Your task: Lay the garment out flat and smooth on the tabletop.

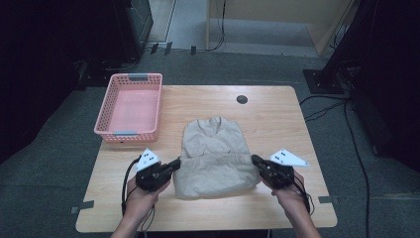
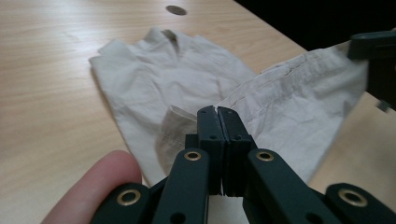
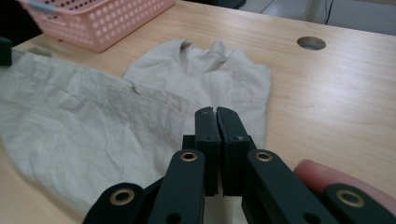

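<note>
Both claws are pressed together on cloth: the left gripper (image 1: 174, 165) pinches the left end of the beige shirt's (image 1: 214, 144) near hem, the right gripper (image 1: 256, 160) the right end, and the hem hangs lifted between them. The fold looks under way; next, I judge, both hands must carry the hem evenly toward the far collar. On the table (image 1: 267, 106), the shirt's far half lies flat, the pink basket (image 1: 130, 105) far left.

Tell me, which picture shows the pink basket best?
The high view: the whole basket sits at the table's far left. The right gripper view catches just one corner of it.
</note>
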Action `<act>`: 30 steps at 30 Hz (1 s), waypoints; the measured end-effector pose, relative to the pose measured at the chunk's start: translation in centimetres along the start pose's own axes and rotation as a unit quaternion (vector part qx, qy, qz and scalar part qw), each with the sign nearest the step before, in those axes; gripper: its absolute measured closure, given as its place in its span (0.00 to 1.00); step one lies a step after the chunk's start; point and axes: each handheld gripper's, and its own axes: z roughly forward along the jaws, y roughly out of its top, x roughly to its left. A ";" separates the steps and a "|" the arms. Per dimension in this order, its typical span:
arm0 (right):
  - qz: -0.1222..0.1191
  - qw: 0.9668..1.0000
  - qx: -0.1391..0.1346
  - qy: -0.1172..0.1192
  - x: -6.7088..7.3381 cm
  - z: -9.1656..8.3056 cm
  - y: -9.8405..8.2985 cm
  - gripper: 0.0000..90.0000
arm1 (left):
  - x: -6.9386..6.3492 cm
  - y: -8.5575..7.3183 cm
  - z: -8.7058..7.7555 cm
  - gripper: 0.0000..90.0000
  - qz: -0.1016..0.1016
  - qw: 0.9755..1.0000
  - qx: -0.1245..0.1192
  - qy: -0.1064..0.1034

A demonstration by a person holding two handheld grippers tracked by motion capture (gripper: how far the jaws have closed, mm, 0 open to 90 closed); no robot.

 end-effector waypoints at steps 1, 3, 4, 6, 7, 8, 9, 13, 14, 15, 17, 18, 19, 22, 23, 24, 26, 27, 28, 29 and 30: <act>-0.003 1.000 0.000 0.002 0.3 -0.7 -0.6 0.99 | -0.5 -0.6 -0.5 1.00 0.003 1.000 -0.003 -0.004; -0.003 1.000 0.003 0.005 0.6 -1.7 -1.8 0.99 | -1.1 -1.9 -1.3 1.00 0.003 1.000 0.000 -0.015; -0.002 1.000 0.007 0.005 0.8 -2.2 -2.5 0.99 | -1.4 -2.5 -1.5 1.00 0.007 1.000 0.005 -0.019; -0.003 1.000 0.013 0.007 1.2 -2.9 -3.8 0.99 | -1.9 -3.7 -1.8 1.00 0.011 1.000 0.013 -0.025; -0.009 1.000 0.019 0.008 1.4 -3.2 -4.4 0.99 | -2.2 -4.3 -1.9 1.00 0.016 0.999 0.023 -0.029; -0.015 1.000 0.024 0.006 1.7 -3.4 -5.0 0.99 | -2.4 -4.9 -1.8 0.99 0.029 0.999 0.034 -0.025; -0.020 0.999 0.031 0.007 1.9 -3.5 -5.7 0.99 | -2.6 -5.5 -1.7 0.99 0.036 0.998 0.044 -0.023; -0.030 0.996 0.078 0.009 2.6 -3.0 -8.2 0.99 | -3.3 -8.0 -0.3 0.99 0.051 0.993 0.102 -0.018; -0.030 0.995 0.092 0.008 2.7 -2.6 -8.8 0.99 | -3.3 -8.4 0.3 0.99 0.051 0.992 0.118 -0.016; -0.032 0.994 0.103 0.007 2.8 -2.2 -9.3 0.98 | -3.3 -8.8 0.8 0.99 0.046 0.990 0.129 -0.014; -0.037 0.992 0.119 0.006 3.0 -1.3 -10.0 0.98 | -3.1 -8.9 1.5 0.99 0.036 0.991 0.128 -0.014; -0.043 0.991 0.125 0.003 3.1 -0.9 -10.1 0.97 | -3.0 -8.6 1.8 0.99 0.030 0.991 0.130 -0.010; -0.054 0.990 0.129 -0.002 3.1 -0.5 -10.2 0.97 | -3.0 -8.3 2.1 0.99 0.033 0.991 0.133 0.000; -0.053 0.990 0.130 -0.007 2.8 0.2 -9.7 0.98 | -2.9 -7.6 3.1 0.99 0.040 0.990 0.135 0.018; -0.055 0.990 0.132 -0.010 2.7 0.5 -9.5 0.98 | -2.8 -7.4 3.4 0.99 0.040 0.990 0.135 0.022; -0.052 0.990 0.133 -0.015 2.4 0.8 -9.4 0.98 | -2.7 -7.2 3.8 0.99 0.040 0.990 0.134 0.027; -0.039 0.990 0.131 -0.019 1.9 1.2 -9.1 0.98 | -2.4 -6.7 4.5 0.99 0.039 0.990 0.133 0.037; -0.036 0.991 0.130 -0.021 1.7 1.4 -8.9 0.98 | -2.3 -6.4 4.9 0.99 0.040 0.990 0.132 0.040; -0.036 0.991 0.129 -0.025 1.4 1.6 -8.8 0.99 | -2.3 -6.2 5.3 0.99 0.037 0.990 0.129 0.044; -0.030 0.991 0.129 -0.027 1.1 1.8 -8.7 0.99 | -2.1 -6.0 5.6 0.99 0.039 0.990 0.129 0.049; -0.025 0.991 0.129 -0.028 0.8 2.0 -8.6 0.99 | -2.0 -5.8 6.0 0.99 0.040 0.990 0.127 0.052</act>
